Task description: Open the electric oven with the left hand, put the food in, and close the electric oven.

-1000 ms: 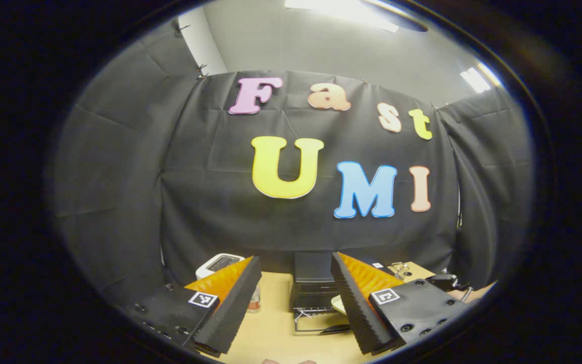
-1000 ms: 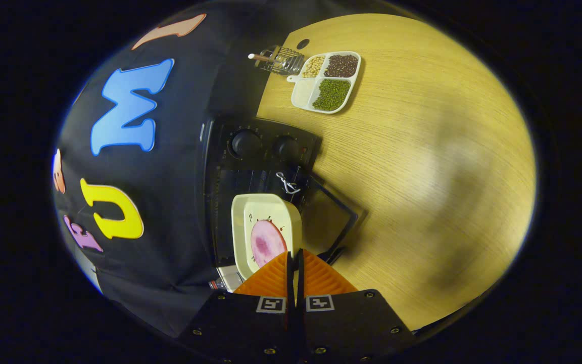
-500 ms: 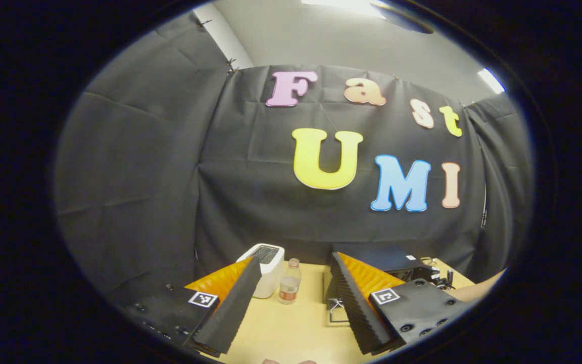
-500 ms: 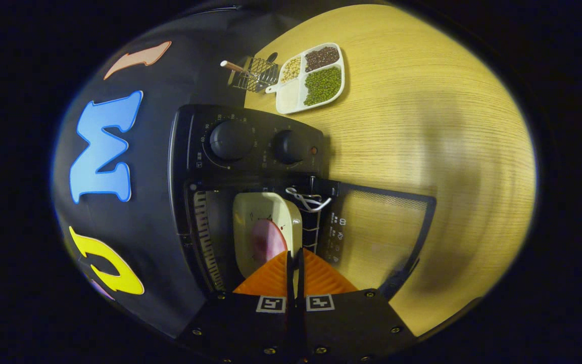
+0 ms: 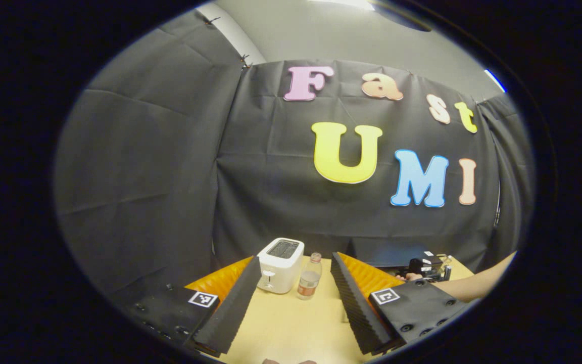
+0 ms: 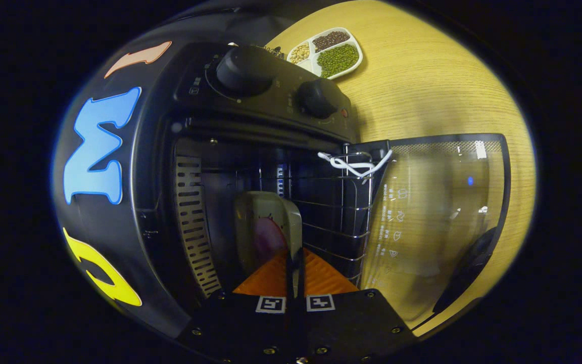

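Note:
The black electric oven [image 6: 159, 151] stands open, its glass door [image 6: 437, 212] folded down flat over the table. My right gripper [image 6: 293, 253] is shut on the rim of a cream dish [image 6: 263, 222] carrying pink food [image 6: 267, 237]. The dish is inside the oven cavity, beside the wire rack [image 6: 341, 202]. In the left gripper view, my left gripper [image 5: 295, 258] is open with nothing between its fingers, held above the table away from the oven [image 5: 382, 253]. Farther off at the oven is the other gripper [image 5: 425, 265] with a forearm [image 5: 478, 283].
A white toaster [image 5: 281, 259] and a small bottle [image 5: 310, 277] stand at the back of the wooden table [image 5: 291, 323]. A divided tray of beans [image 6: 329, 50] lies past the oven's two knobs. A white cord [image 6: 354, 163] is tied on the rack's front.
My right gripper carried the dish forward from in front of the oven into the cavity. My left gripper swung left, bringing the toaster and bottle to its centre.

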A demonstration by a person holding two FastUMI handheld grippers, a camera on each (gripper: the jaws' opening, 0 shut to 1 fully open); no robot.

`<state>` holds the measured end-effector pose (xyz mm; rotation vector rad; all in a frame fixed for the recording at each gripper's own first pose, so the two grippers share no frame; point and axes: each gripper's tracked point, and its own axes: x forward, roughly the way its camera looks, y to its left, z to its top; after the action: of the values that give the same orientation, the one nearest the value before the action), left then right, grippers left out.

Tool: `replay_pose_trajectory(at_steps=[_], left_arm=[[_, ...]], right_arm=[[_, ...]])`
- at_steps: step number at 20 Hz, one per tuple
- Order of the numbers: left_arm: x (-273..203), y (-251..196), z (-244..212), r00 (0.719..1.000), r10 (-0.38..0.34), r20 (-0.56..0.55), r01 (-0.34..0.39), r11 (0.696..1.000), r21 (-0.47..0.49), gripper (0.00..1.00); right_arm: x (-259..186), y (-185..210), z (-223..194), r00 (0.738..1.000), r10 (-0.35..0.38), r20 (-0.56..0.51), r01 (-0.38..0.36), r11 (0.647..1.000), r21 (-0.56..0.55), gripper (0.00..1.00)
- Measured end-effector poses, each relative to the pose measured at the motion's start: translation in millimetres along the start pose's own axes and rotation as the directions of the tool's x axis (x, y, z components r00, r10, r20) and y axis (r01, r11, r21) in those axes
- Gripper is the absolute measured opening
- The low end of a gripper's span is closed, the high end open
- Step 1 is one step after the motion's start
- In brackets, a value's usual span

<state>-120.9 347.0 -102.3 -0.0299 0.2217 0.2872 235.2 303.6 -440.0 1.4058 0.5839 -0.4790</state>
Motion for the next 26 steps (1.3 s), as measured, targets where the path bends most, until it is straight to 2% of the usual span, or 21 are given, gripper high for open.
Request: replay_pose_trajectory(at_steps=[2, 5, 6, 7, 8, 10, 11, 12, 13, 16, 18, 19, 20, 23, 26], left_arm=[[4, -5, -3, 1.0, -0.002, -0.006, 0.002, 1.0, 0.0, 0.99], [10, -21, 0, 1.0, -0.024, -0.002, 0.024, 1.0, -0.008, 0.99], [11, -28, 1, 0.999, -0.034, 0.002, 0.034, 0.999, -0.011, 0.99], [14, -38, 1, 0.999, -0.048, 0.004, 0.048, 0.999, -0.013, 0.94], [16, -47, 1, 0.998, -0.062, 0.004, 0.062, 0.998, -0.012, 0.99], [21, -67, 3, 0.996, -0.092, 0.011, 0.092, 0.996, -0.009, 0.99], [22, -79, 2, 0.994, -0.11, 0.013, 0.11, 0.994, -0.008, 0.99], [23, -89, 4, 0.992, -0.126, 0.017, 0.126, 0.992, -0.004, 0.94], [24, -100, 4, 0.99, -0.14, 0.02, 0.14, 0.99, 0.001, 0.99], [23, -129, 5, 0.984, -0.174, 0.025, 0.173, 0.985, 0.009, 0.99], [22, -149, 4, 0.981, -0.193, 0.022, 0.193, 0.981, 0.006, 0.99], [21, -158, 3, 0.979, -0.202, 0.021, 0.202, 0.979, 0.007, 0.94], [20, -167, 2, 0.978, -0.209, 0.02, 0.209, 0.978, 0.011, 0.99], [18, -196, -3, 0.971, -0.238, 0.007, 0.238, 0.971, 0.024, 0.99], [15, -229, 1, 0.961, -0.278, 0.011, 0.278, 0.96, 0.024, 0.99]], right_arm=[[-1, 1, 2, 1.0, 0.002, 0.007, -0.002, 1.0, -0.001, 0.03], [-11, 11, 1, 0.997, 0.062, -0.035, -0.06, 0.998, 0.034, 0.09], [-17, 10, 0, 0.997, 0.06, -0.055, -0.059, 0.998, 0.009, 0.16], [-27, 6, -1, 0.996, 0.047, -0.072, -0.049, 0.998, -0.031, 0.21], [-35, 2, 0, 0.996, 0.037, -0.081, -0.043, 0.996, -0.072, 0.24], [-55, -5, 5, 0.994, 0.027, -0.106, -0.044, 0.985, -0.164, 0.24], [-66, -10, 9, 0.993, 0.024, -0.118, -0.05, 0.974, -0.22, 0.24], [-77, -15, 17, 0.992, 0.019, -0.125, -0.054, 0.957, -0.285, 0.23], [-90, -21, 29, 0.993, 0.012, -0.118, -0.054, 0.932, -0.36, 0.24], [-119, -28, 70, 0.995, 0.018, -0.098, -0.067, 0.845, -0.53, 0.24], [-136, -33, 94, 0.995, 0.001, -0.095, -0.063, 0.755, -0.653, 0.23], [-146, -28, 107, 0.996, 0.015, -0.083, -0.071, 0.689, -0.721, 0.23], [-159, -21, 118, 0.996, 0.043, -0.073, -0.084, 0.623, -0.777, 0.23], [-207, 16, 142, 0.982, 0.174, -0.069, -0.139, 0.433, -0.89, 0.23], [-269, 65, 159, 0.932, 0.355, -0.081, -0.175, 0.243, -0.954, 0.23]])
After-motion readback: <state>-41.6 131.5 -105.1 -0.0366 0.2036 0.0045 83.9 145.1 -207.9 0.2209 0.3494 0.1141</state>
